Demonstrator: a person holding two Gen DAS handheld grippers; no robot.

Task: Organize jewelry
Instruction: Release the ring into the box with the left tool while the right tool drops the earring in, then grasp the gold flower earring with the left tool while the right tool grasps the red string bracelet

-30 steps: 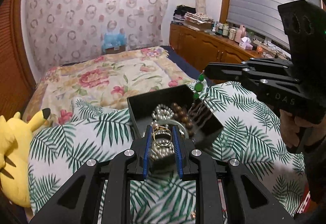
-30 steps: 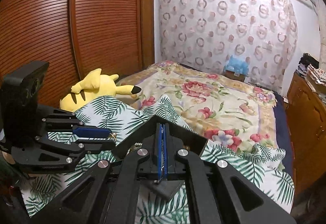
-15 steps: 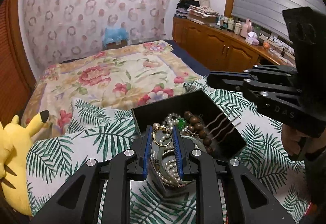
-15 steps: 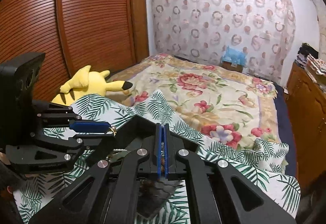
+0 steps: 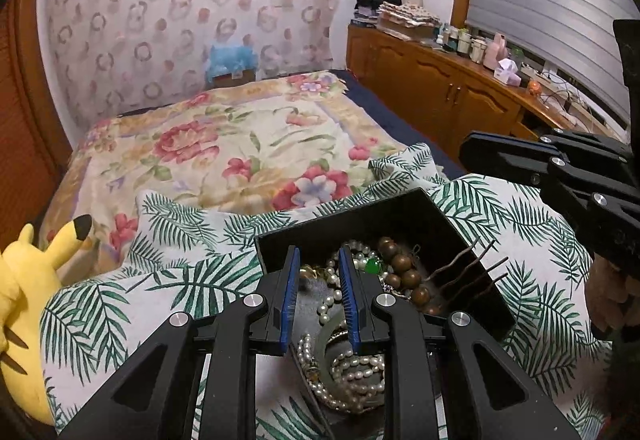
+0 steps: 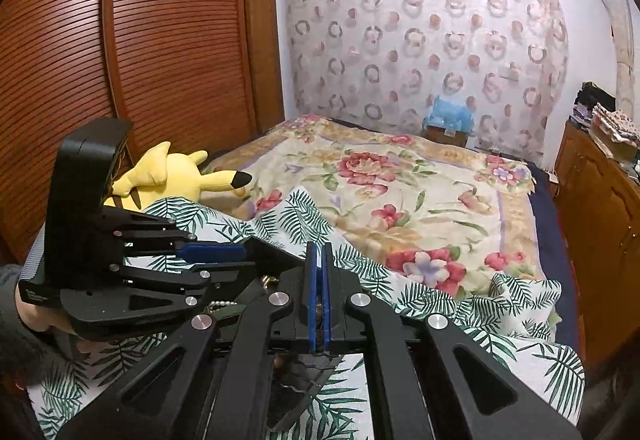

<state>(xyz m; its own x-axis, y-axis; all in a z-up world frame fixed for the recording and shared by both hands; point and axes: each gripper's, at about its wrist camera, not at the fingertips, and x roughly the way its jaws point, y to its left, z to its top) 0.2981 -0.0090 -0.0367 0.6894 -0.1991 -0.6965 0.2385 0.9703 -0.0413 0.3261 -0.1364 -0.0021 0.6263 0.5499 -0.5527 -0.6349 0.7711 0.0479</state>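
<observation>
A black jewelry box [image 5: 420,215] lies on the palm-leaf cloth. It holds pearl strands [image 5: 352,368], brown wooden beads [image 5: 404,272], a green bead [image 5: 374,266], a pale jade bangle [image 5: 330,336] and dark hair forks [image 5: 468,272]. My left gripper [image 5: 319,300] is open over the box with nothing between its blue pads. It shows at the left in the right wrist view [image 6: 212,252]. My right gripper [image 6: 319,300] has its pads nearly together; something small and brownish shows between them, and I cannot identify it. It hovers over the box's right side [image 5: 520,155].
A yellow plush toy [image 6: 168,175] lies at the left edge of the bed. A floral bedspread [image 5: 240,143] covers the far half. A wooden sideboard [image 5: 460,99] with clutter runs along the right wall. A slatted wooden wardrobe [image 6: 120,39] stands at the left.
The gold ring held between my left pads is gone from them and the left jaws have opened wider. The left gripper sits lower over the box. The right gripper stayed closed.
</observation>
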